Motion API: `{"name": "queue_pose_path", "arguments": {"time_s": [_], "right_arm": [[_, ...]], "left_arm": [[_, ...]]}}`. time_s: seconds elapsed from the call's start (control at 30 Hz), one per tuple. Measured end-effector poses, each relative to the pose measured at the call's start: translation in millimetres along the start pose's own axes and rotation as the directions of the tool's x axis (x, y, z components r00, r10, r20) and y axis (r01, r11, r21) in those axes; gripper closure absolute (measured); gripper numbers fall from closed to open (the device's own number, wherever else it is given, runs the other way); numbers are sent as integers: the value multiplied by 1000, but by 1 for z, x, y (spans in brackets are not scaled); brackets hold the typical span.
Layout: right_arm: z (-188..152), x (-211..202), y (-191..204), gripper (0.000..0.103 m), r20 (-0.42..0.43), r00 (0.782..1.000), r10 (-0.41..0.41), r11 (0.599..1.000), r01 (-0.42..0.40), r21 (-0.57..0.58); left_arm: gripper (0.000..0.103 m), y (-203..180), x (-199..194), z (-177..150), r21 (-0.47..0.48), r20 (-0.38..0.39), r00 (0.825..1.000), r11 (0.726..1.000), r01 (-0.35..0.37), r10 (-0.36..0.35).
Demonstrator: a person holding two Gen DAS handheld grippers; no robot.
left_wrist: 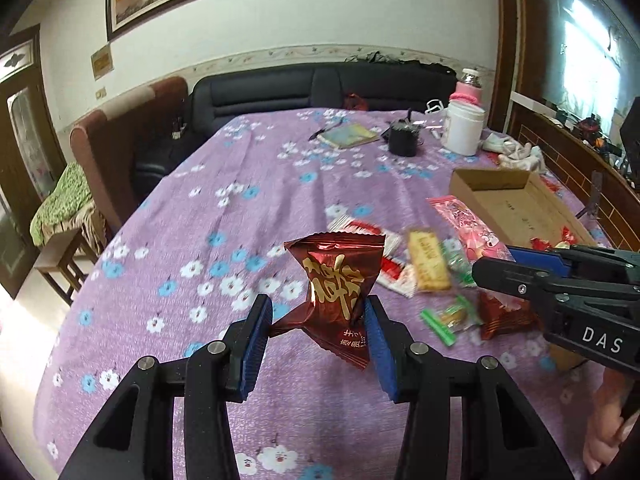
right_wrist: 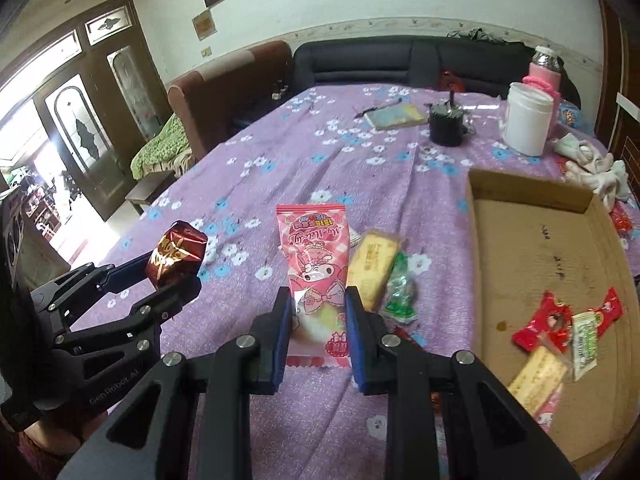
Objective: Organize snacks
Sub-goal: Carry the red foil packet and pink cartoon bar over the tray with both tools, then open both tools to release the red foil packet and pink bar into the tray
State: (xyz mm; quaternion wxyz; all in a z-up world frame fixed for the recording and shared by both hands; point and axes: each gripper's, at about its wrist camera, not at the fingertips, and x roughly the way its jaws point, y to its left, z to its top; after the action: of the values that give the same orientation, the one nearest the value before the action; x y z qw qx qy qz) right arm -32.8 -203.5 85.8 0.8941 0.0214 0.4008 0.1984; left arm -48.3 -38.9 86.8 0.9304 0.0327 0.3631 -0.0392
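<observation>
My left gripper (left_wrist: 318, 308) is shut on a dark red snack packet (left_wrist: 334, 292) with gold characters and holds it upright above the purple flowered tablecloth (left_wrist: 224, 208). In the right wrist view the left gripper (right_wrist: 174, 274) comes in from the left with the same packet (right_wrist: 178, 250). My right gripper (right_wrist: 318, 300) is shut on a long pink cartoon-printed packet (right_wrist: 310, 256), lifted off the cloth. In the left wrist view the right gripper (left_wrist: 496, 264) and the pink packet (left_wrist: 468, 228) are at the right. An open cardboard box (right_wrist: 532, 240) on the right holds several small snacks.
Loose snacks lie between the grippers and the box: a yellow biscuit pack (right_wrist: 374, 264), a green candy (right_wrist: 400, 288) and a red-and-white wrapper (left_wrist: 360, 232). Further back stand a white jar (right_wrist: 526, 120), a black cup (right_wrist: 446, 124) and a notebook (right_wrist: 396, 116). A dark sofa runs behind the table.
</observation>
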Motion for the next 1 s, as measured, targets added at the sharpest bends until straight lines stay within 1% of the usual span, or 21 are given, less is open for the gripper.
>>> {"name": "queue_pose_path", "arguments": {"time_s": [0.13,0.33,0.4,0.43,0.53,0.63,0.73,0.8,0.87,0.97,1.0], "right_arm": [[3,-16,-11,78,26,1000,-12,1000,11,15],[4,-29,-38,78,25,999,-27,999,25,47],[5,-37,-51,78,39,998,-48,997,46,62],[6,-42,-59,78,48,997,-58,996,54,73],[8,-53,-87,78,74,994,-75,989,65,129],[6,-63,-120,78,95,990,-106,976,85,201],[4,-65,-148,78,88,987,-136,959,109,260],[2,-63,-165,78,71,982,-173,946,146,291],[-1,-60,-181,78,45,982,-183,930,159,330],[-6,-50,-200,78,-12,973,-230,908,218,358],[-7,-47,-205,78,-28,973,-228,902,222,369]], "left_arm": [[53,-13,-10,8,25,25,1000,1000,11,-12],[53,-35,-13,19,56,32,999,998,36,-38],[53,-44,-14,25,62,32,998,996,56,-58],[53,-51,-15,29,64,30,996,995,79,-81],[53,-70,-13,38,71,25,991,989,126,-128],[53,-99,-7,48,90,10,980,977,196,-198],[53,-126,4,54,102,-15,968,963,251,-251],[54,-147,15,58,107,-37,957,951,291,-289],[54,-168,30,59,102,-66,943,938,331,-325],[54,-195,53,60,92,-114,928,927,364,-353],[54,-202,59,61,91,-126,925,924,371,-359]]}}
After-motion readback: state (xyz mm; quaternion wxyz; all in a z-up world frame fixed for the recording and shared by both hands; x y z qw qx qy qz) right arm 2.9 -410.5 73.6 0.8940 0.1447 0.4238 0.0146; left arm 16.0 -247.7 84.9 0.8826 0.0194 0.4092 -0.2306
